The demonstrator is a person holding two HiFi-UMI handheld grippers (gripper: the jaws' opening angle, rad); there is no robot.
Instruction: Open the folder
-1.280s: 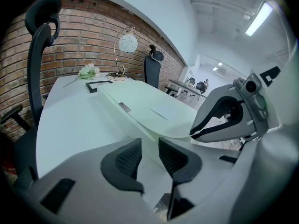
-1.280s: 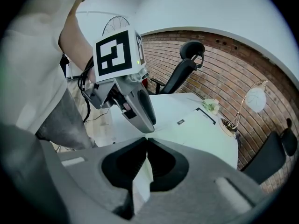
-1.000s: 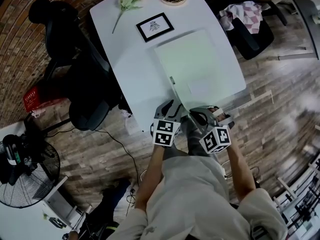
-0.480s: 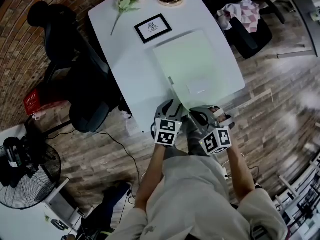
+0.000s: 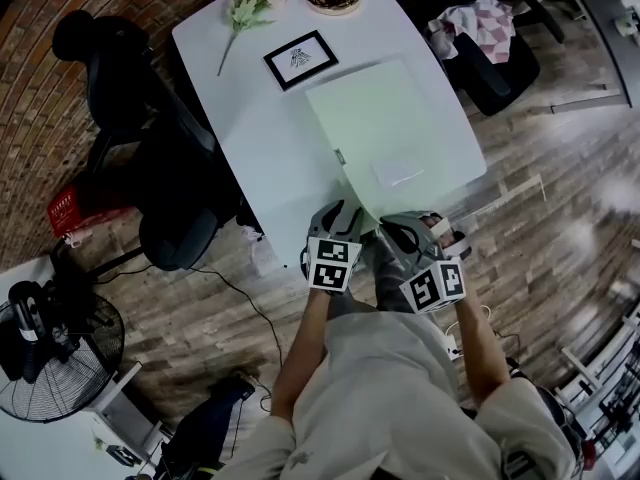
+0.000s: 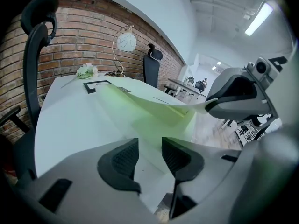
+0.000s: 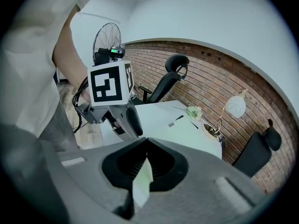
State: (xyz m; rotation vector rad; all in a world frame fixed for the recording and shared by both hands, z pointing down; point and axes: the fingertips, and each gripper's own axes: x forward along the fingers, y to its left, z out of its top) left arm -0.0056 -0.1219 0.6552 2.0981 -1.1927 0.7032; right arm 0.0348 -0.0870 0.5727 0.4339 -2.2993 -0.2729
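My left claw (image 6: 148, 155) is spread wide at the near edge of the table (image 6: 70, 120), nothing pinched in it; the green folder (image 6: 140, 99) lies just ahead of it and off to its right, with the near corner of the cover lifted clear of the sheet underneath; my right claw (image 7: 147, 164) is pressed together on that corner, a strip of green poking out between the pads; way beyond both claws sit a frame (image 5: 298, 57), a flower (image 5: 245, 0) and a lamp (image 6: 126, 42).
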